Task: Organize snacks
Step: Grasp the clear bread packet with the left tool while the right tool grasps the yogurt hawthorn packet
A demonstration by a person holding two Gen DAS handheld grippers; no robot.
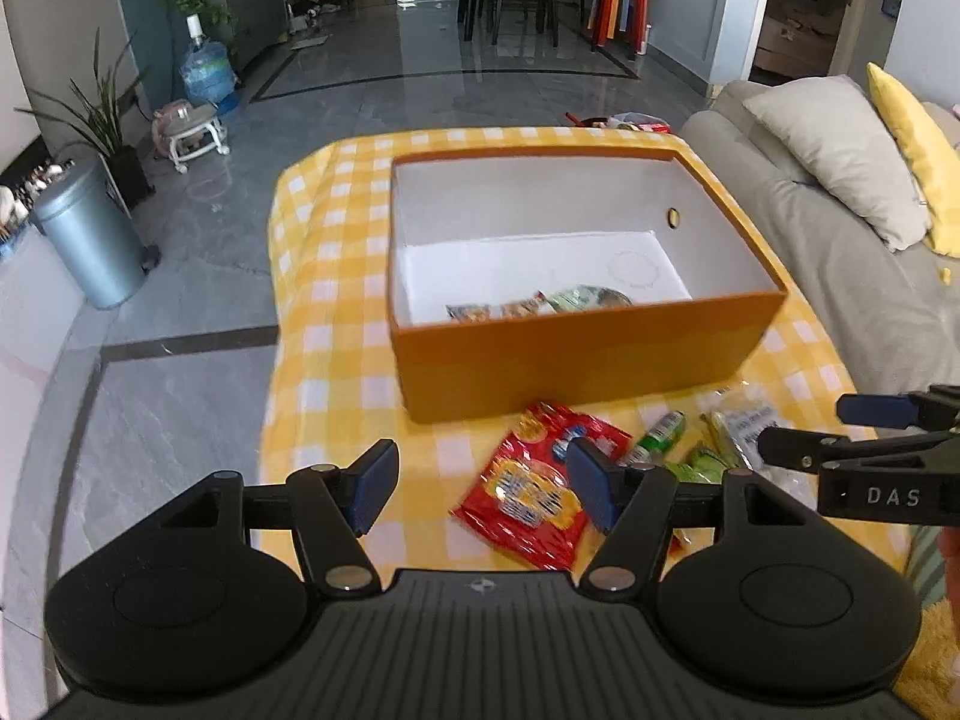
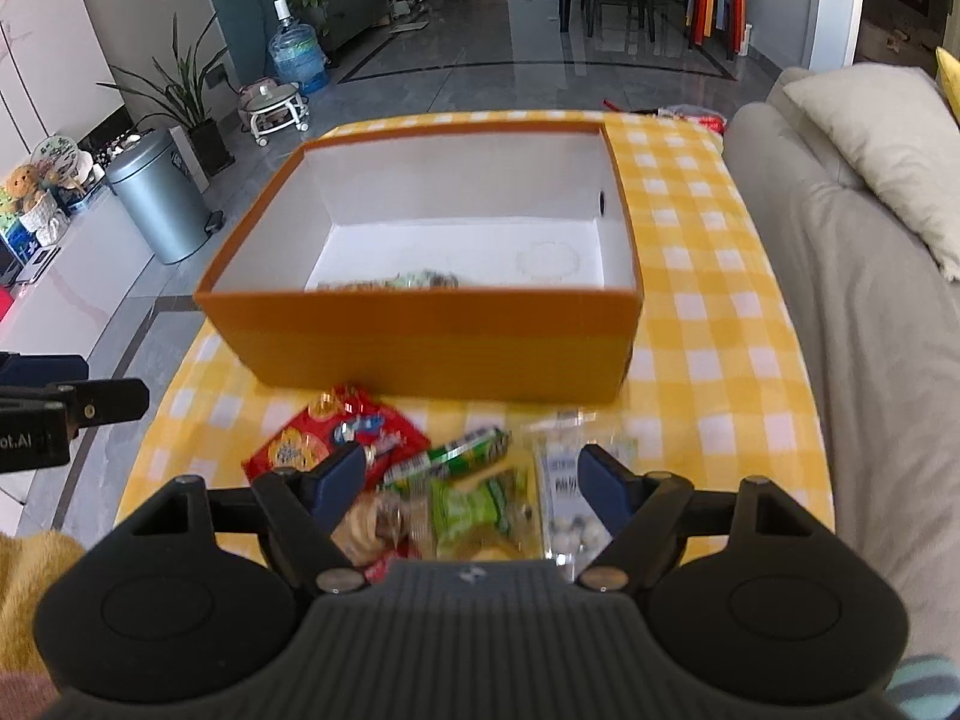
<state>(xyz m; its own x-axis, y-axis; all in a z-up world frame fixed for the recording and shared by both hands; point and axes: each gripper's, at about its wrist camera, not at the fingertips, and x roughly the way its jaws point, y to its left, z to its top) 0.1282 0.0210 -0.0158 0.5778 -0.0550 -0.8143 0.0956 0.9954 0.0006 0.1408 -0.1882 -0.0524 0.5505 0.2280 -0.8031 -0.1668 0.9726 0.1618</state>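
Yellow checked desk (image 2: 708,324) carries orange box (image 2: 420,336), few snack packets (image 1: 540,303) inside. Loose snacks in front: red bag (image 1: 534,480), green packets (image 2: 474,504), clear candy pack (image 2: 570,516). Left gripper (image 1: 483,489) and right gripper (image 2: 474,486) both wide apart, holding nothing.

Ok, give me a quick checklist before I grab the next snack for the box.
1. Left claw open, nothing between its fingers: ok.
2. Right claw open, empty: ok.
3. Orange box open-topped, floor space free beside the few packets already inside: ok.
4. Red packet lying flat on the cloth, apart from the box: ok.
5. Green packets overlapping neighbours, single pick uncertain: not ok.
6. Claws clear of each other: ok.
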